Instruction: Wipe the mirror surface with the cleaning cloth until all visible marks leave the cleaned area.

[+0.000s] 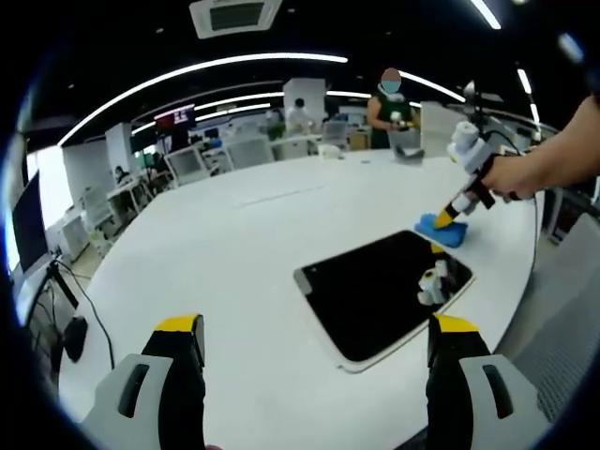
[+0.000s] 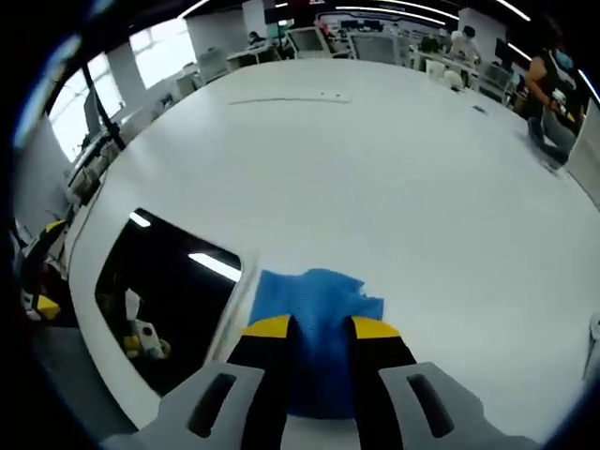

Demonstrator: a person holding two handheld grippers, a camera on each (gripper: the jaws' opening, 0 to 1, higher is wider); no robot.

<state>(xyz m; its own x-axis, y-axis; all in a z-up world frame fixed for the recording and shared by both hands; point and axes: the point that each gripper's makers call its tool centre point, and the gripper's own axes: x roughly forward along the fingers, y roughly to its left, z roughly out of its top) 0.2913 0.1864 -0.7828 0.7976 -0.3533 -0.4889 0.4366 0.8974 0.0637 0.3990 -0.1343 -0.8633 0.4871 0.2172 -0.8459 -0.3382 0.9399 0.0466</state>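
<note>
The right gripper (image 2: 321, 325) hid part of the one blue cloth (image 2: 319, 309), which it pinched between narrowed jaws just beside the one mirror (image 1: 384, 292) on the white worktop (image 1: 234, 244), while the left gripper (image 1: 317, 323) hung wide apart, holding nothing.

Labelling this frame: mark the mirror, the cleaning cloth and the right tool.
mirror (image 1: 380, 286): left gripper view, middle of its dark glass.
cleaning cloth (image 2: 319, 291): right gripper view, bare blue fabric beyond the jaws.
right tool (image 2: 321, 328): right gripper view, midway between its yellow tips, over the cloth.
</note>
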